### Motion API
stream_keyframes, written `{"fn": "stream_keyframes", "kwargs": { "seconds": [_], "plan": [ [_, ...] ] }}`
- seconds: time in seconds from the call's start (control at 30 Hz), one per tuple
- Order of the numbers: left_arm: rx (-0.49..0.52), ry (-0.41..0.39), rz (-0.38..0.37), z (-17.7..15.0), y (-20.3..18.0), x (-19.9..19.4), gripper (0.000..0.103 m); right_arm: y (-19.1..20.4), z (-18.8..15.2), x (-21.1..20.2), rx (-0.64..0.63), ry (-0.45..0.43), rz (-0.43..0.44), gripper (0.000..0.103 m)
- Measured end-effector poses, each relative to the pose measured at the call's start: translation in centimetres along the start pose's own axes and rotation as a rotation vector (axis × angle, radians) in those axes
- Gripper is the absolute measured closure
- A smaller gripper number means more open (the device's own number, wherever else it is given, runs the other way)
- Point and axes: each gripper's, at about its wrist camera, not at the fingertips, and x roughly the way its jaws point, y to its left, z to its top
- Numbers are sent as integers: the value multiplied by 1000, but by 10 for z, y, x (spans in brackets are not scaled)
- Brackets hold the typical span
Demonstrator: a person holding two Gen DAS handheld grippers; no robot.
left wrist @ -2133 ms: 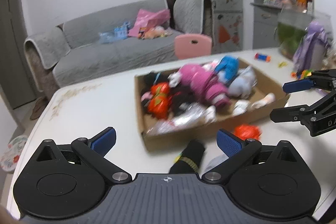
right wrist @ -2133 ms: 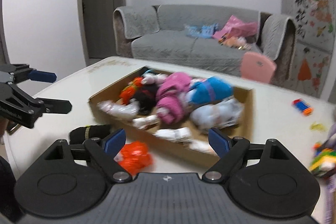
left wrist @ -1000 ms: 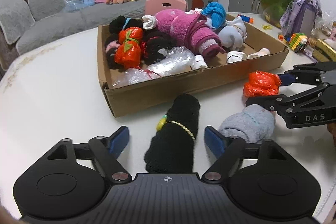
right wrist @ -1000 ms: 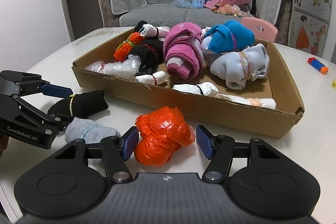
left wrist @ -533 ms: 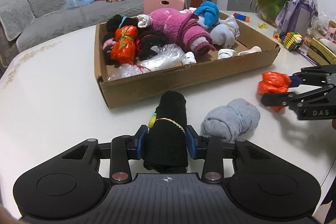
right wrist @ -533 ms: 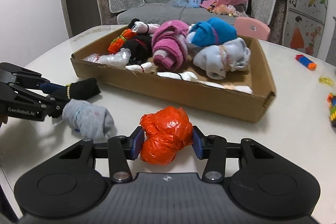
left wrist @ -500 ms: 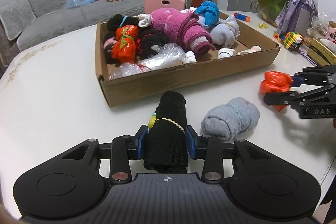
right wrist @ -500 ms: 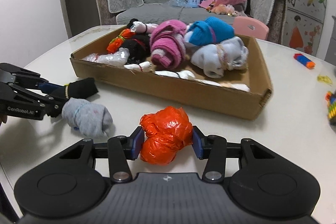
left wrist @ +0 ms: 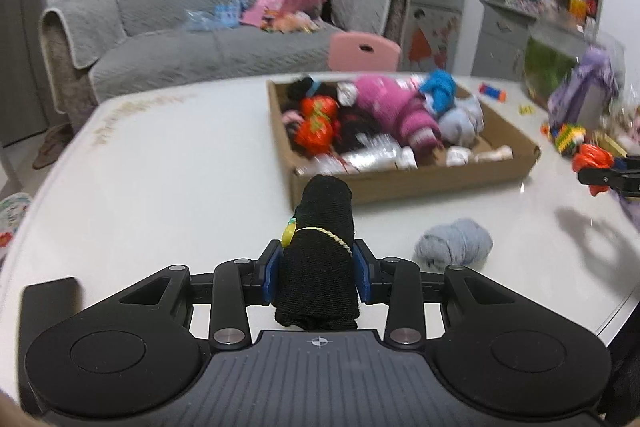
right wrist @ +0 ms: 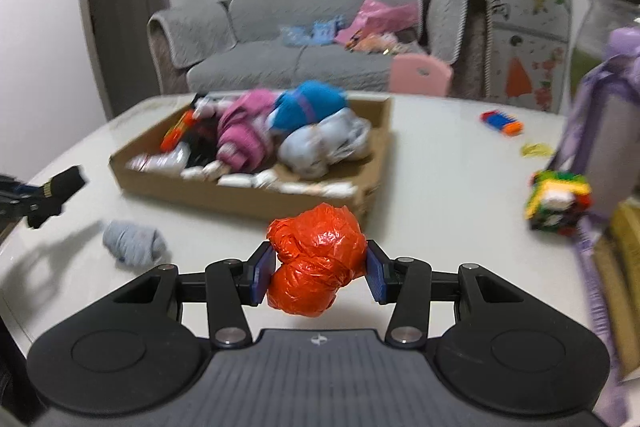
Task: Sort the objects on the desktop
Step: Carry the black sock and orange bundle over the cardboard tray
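Black sock roll (left wrist: 318,251), bound by a thin yellow band, sits clamped between the blue pads of the left gripper (left wrist: 316,273), lifted above the white table (left wrist: 160,187). Beyond it stands a cardboard box (left wrist: 400,179) full of rolled socks and bags, and a grey sock roll (left wrist: 454,241) lies loose on the table to the right. The black roll looks soft and light, so a grip across its middle should hold.

From the right wrist view, the right gripper (right wrist: 318,277) is closed on an orange plastic bag bundle (right wrist: 316,259), held clear of the table in front of the box (right wrist: 256,195). The bundle looks crinkly, light and somewhat slippery; squeezing its widest part seems safest. The grey sock roll (right wrist: 132,241) rests to the left.
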Motion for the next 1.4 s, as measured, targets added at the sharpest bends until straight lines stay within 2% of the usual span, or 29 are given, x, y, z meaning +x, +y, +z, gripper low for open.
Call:
{"fn": "stream_keyframes", "kwargs": {
  "seconds": [0.27,0.47,0.67,0.87,1.1,1.4],
  "plan": [
    [-26,-99,35,45,0,-23,60,-22,39,-17,18,-98,-37,60],
    [8,-172,-2,97,-30,-20,60,-6,76,-14,6,-161,14,59],
    [42,-188,-36,133,-65,2,60,14,98,3,-12,-172,73,60],
    [25,-137,-52,136,-77,34,60,22,102,17,-39,-144,100,59],
    [3,-65,-54,125,-69,65,60,24,95,38,-51,-89,114,59],
    [-14,-10,-52,114,-64,87,60,31,88,53,-55,-29,107,59]
  ]
}}
